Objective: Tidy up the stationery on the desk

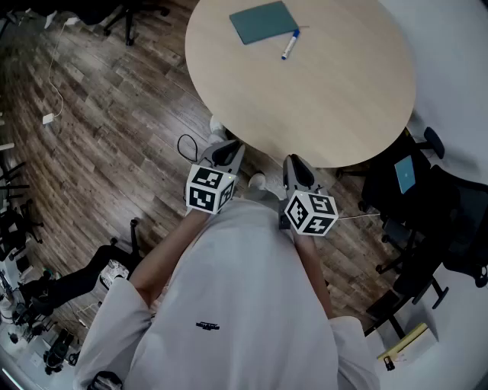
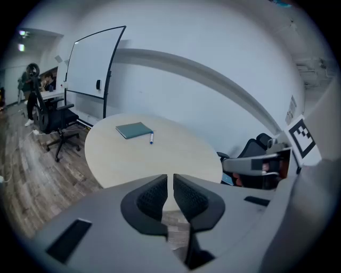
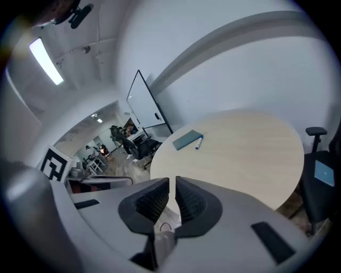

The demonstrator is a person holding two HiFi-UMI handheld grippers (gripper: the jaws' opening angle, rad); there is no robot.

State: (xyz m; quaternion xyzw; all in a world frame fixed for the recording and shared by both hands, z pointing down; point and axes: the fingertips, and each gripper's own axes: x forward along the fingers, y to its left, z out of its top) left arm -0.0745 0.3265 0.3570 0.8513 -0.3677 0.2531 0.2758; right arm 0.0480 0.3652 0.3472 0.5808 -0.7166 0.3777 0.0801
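Observation:
A teal notebook (image 1: 264, 21) lies at the far side of the round beige table (image 1: 343, 99), with a blue-capped white marker (image 1: 290, 45) just to its right. The notebook (image 2: 134, 130) and marker (image 2: 151, 138) also show in the left gripper view, and the notebook (image 3: 187, 139) and marker (image 3: 199, 143) in the right gripper view. My left gripper (image 1: 226, 151) and right gripper (image 1: 299, 169) hover at the table's near edge, well short of both items. Each is shut with nothing between its jaws; the left gripper (image 2: 170, 184) and right gripper (image 3: 171, 186) show only a thin slit.
Black office chairs (image 1: 427, 206) stand right of the table, one carrying a blue item (image 1: 405, 174). A whiteboard (image 2: 93, 66) stands behind the table. Wood flooring (image 1: 99, 129) with a white cable lies to the left. A yellow book (image 1: 404, 346) sits at the lower right.

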